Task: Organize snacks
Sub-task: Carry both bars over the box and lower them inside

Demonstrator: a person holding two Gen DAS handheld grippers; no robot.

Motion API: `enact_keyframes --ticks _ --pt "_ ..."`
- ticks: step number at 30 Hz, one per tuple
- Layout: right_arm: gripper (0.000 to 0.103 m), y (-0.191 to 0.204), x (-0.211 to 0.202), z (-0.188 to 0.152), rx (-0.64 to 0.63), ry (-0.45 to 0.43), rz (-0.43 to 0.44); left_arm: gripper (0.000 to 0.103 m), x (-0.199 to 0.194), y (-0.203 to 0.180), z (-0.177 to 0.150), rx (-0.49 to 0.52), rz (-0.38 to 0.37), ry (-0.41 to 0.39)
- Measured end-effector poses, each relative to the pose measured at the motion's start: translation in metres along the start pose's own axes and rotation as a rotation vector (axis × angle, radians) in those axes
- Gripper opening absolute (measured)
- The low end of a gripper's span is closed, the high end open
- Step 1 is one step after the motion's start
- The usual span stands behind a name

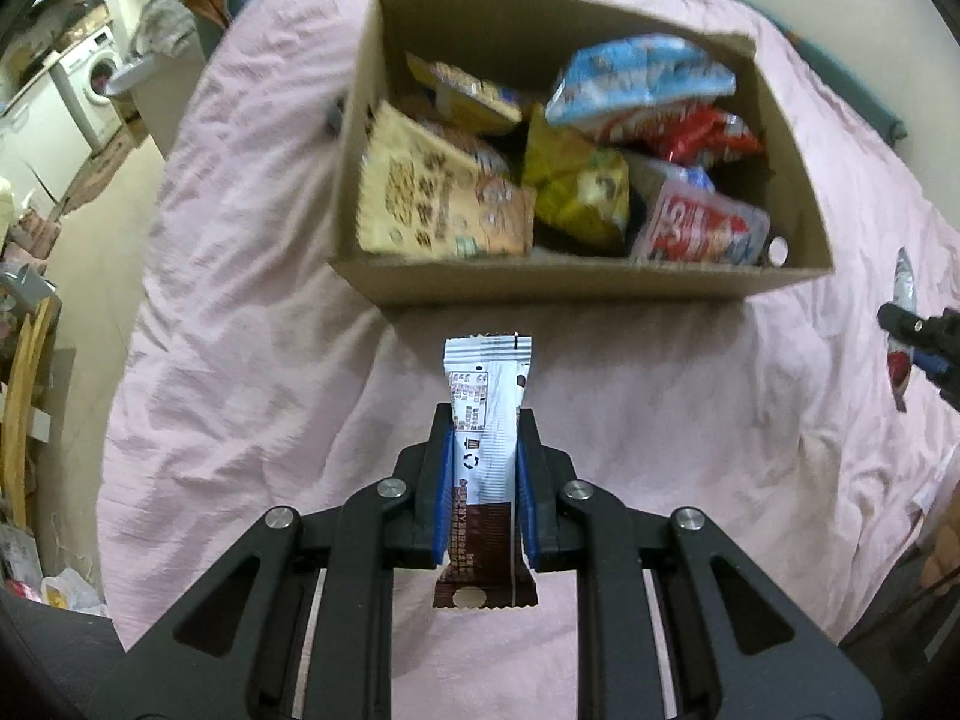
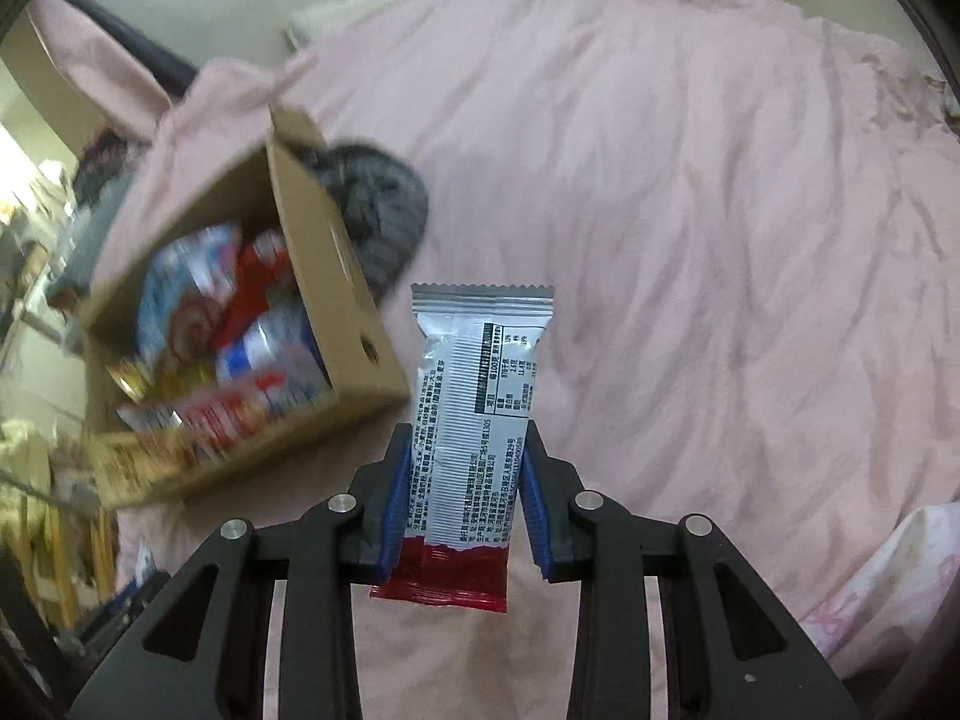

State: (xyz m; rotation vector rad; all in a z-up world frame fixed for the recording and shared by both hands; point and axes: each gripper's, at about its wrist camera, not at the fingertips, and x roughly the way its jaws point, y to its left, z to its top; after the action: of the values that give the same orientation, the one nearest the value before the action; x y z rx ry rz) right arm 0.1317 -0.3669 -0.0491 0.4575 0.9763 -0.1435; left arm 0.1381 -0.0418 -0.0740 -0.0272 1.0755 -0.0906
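Observation:
A cardboard box point(image 1: 576, 285) on the pink bedspread holds several snack bags: tan, yellow, blue and red ones. My left gripper point(image 1: 483, 420) is shut on a white-and-brown snack bar point(image 1: 487, 408) and holds it above the bedspread, just short of the box's near wall. My right gripper point(image 2: 467, 441) is shut on a silver-and-red snack packet point(image 2: 474, 414), to the right of the box point(image 2: 354, 324). The right gripper with its packet also shows at the right edge of the left wrist view point(image 1: 918, 330).
The pink bedspread point(image 2: 690, 210) covers the bed. A grey cat point(image 2: 378, 210) lies curled against the box's far side. A washing machine point(image 1: 90, 78) and clutter stand on the floor to the left of the bed.

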Motion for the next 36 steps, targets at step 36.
enact_keyframes --ticks 36 --pt "0.034 0.103 -0.001 0.047 -0.262 -0.188 0.279 0.015 -0.044 0.011 0.119 -0.004 -0.01 -0.285"
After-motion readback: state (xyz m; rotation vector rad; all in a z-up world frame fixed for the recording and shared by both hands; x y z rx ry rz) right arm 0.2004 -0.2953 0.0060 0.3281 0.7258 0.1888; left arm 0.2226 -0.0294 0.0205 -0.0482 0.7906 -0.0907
